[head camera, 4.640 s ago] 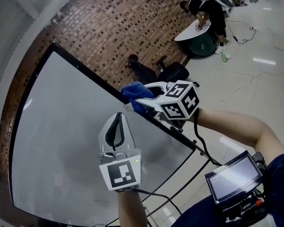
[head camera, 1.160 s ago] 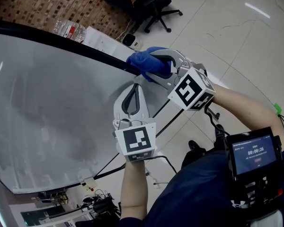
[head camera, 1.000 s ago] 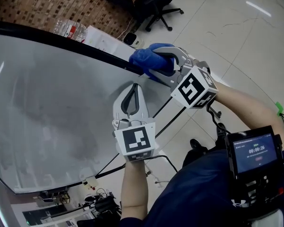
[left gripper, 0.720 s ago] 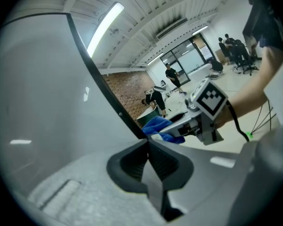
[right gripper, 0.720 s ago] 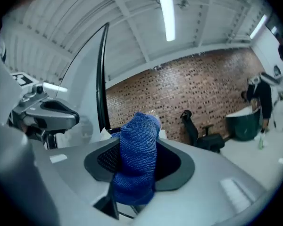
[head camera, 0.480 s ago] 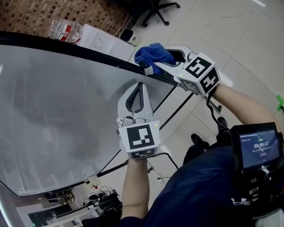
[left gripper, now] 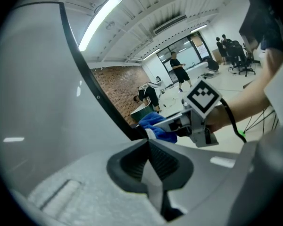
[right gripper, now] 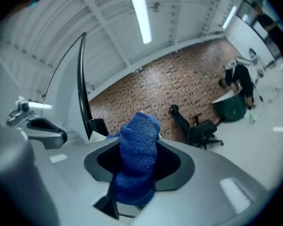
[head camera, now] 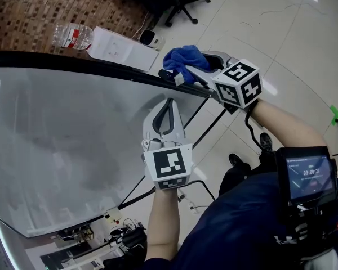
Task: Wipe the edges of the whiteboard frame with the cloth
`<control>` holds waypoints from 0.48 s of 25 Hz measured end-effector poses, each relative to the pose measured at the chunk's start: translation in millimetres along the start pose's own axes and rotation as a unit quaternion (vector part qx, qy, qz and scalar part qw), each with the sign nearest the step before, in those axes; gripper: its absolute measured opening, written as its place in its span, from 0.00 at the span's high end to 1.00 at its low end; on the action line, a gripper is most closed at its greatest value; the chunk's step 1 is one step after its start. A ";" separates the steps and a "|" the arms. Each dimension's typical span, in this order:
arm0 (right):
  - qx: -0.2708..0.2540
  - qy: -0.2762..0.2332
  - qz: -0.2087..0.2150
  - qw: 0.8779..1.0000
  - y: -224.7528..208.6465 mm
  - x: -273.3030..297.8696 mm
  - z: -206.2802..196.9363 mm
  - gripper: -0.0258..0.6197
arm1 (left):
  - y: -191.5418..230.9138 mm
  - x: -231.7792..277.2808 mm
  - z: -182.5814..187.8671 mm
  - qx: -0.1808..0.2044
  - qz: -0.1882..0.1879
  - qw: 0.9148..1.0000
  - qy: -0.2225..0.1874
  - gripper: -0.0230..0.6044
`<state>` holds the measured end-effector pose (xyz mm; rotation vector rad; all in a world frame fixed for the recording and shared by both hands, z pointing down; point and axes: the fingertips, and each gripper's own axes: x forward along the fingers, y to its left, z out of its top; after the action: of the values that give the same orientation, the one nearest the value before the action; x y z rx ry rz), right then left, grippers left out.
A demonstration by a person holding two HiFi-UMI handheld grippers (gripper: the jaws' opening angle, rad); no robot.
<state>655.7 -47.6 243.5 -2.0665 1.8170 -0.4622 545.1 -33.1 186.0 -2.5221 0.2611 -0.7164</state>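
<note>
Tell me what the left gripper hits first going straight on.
Probably the frame near its corner, just beyond the shut left gripper. The cloth sits right beside that corner, and the depth between them is unclear.

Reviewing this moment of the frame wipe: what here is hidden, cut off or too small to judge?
- Head view: whether the blue cloth touches the whiteboard frame; the cloth and the right hand-held gripper cover that spot.
- Right gripper view: the cloth's bulk blocks the same spot.
- Head view: the frame's left stretch, cut off by the picture edge.
- Head view: print on the chest screen, too small to read.
</note>
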 end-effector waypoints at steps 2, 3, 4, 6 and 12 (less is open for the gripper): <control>0.047 0.012 0.007 0.999 -5.0 1.1 -17.4 0.68 | -5.2 2.9 -2.8 0.000 -0.004 1.000 0.003 0.96; 0.056 0.013 0.015 0.998 -3.2 2.7 -23.8 0.68 | -6.1 4.6 -4.1 0.000 -0.005 1.000 0.005 0.96; 0.063 0.011 0.022 0.998 -0.3 4.9 -27.5 0.68 | -6.1 6.2 -5.5 -0.001 -0.006 1.000 0.007 0.96; 0.073 0.002 0.031 0.997 2.6 8.6 -29.3 0.68 | -5.8 8.6 -8.9 -0.002 -0.010 1.000 0.012 0.96; 0.039 0.018 0.043 0.998 -2.5 -0.7 -41.7 0.68 | -25.6 14.1 -22.0 -0.005 -0.015 1.000 0.020 0.96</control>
<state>638.5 -48.5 281.6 -1.9321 1.8692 -0.5423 546.3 -24.7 221.5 -2.5286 0.2413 -0.7809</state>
